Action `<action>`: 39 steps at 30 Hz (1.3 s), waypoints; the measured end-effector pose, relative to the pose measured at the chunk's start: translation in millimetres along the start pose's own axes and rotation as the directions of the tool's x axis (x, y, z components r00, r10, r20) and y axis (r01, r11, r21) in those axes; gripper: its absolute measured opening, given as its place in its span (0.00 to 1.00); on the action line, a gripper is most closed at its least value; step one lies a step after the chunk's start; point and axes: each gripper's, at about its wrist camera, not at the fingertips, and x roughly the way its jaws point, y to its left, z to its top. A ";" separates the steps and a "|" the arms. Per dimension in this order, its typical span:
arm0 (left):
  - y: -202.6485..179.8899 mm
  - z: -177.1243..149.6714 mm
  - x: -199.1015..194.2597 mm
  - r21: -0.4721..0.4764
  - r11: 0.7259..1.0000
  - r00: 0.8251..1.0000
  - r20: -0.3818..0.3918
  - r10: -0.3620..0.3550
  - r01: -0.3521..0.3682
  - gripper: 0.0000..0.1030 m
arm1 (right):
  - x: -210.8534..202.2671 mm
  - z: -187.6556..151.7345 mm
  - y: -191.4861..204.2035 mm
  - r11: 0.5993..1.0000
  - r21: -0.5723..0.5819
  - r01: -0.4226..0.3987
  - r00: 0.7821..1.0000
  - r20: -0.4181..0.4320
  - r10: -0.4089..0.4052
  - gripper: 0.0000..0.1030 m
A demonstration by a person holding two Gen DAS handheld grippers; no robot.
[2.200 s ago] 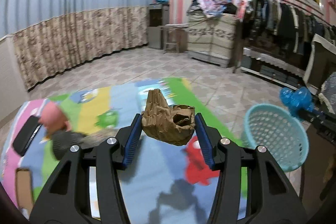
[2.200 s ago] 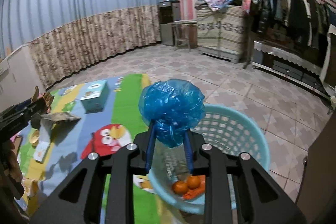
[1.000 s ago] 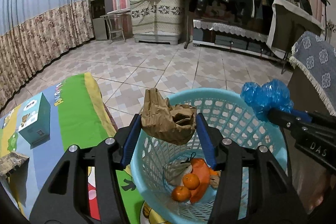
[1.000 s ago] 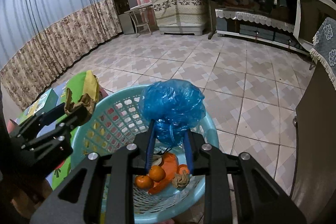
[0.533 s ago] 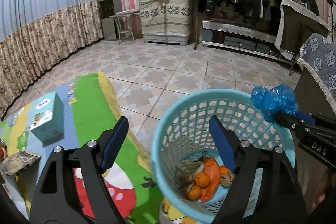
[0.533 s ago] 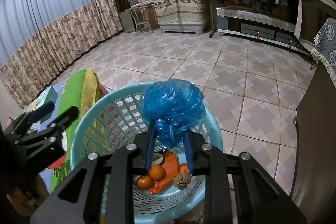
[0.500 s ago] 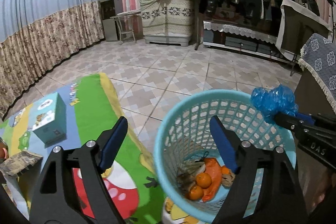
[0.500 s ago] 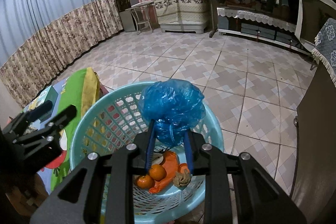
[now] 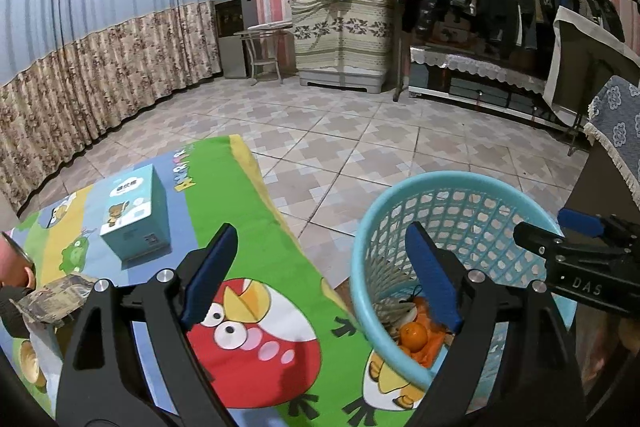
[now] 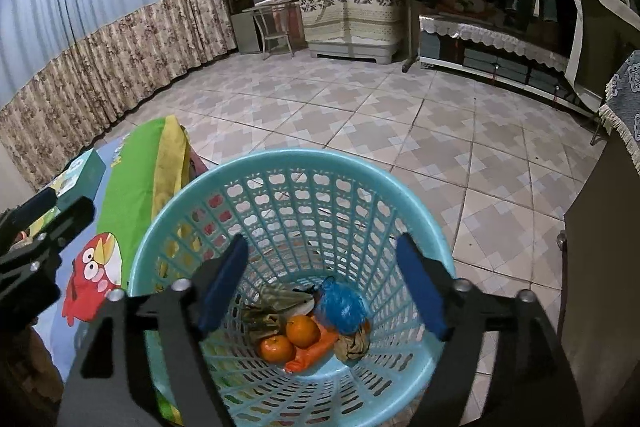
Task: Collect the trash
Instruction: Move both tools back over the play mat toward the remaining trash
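A light blue plastic basket (image 10: 280,167) stands on the floor at the mat's edge; it also shows in the left wrist view (image 9: 460,183). Inside lie a crumpled blue plastic bag (image 10: 340,307), a brown paper bag (image 10: 272,303), two oranges (image 10: 302,331) and an orange wrapper. My right gripper (image 10: 320,263) is open and empty, straight above the basket. My left gripper (image 9: 320,251) is open and empty, over the mat's edge just left of the basket. The right gripper's tip (image 9: 576,223) shows in the left wrist view.
A colourful cartoon play mat (image 9: 240,195) covers the floor at left, with a teal box (image 9: 134,211) and crumpled paper (image 9: 52,297) on it. Tiled floor (image 9: 360,131) stretches behind. A dark cabinet (image 10: 600,247) stands right of the basket. A clothes rack and furniture line the far wall.
The left gripper opened and dropped the brown paper bag into the basket, then drew back left. The right gripper then opened and the blue bag fell into the basket.
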 end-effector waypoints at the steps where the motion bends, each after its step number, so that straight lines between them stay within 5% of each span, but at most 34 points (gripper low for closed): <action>1: 1.8 -0.4 -1.2 -0.004 1.000 1.000 0.001 0.002 -0.002 0.83 | -1.0 -0.2 0.9 1.000 -0.003 0.005 1.000 0.001 -0.005 0.82; 22: 92.8 -26.2 -72.2 -0.126 0.985 0.991 0.041 0.126 -0.120 0.94 | -38.9 -6.9 78.1 0.988 -0.134 -0.075 0.995 0.055 0.083 0.88; 29: 148.9 -58.3 -102.5 -0.193 0.960 0.978 0.009 0.209 -0.203 0.95 | -46.1 -21.6 118.9 0.974 -0.186 -0.130 0.989 0.044 0.140 0.88; 39: 238.9 -124.3 -135.1 -0.306 0.883 0.934 -0.108 0.340 -0.357 0.95 | -46.6 -43.8 169.2 0.947 -0.273 -0.170 0.984 0.005 0.178 0.95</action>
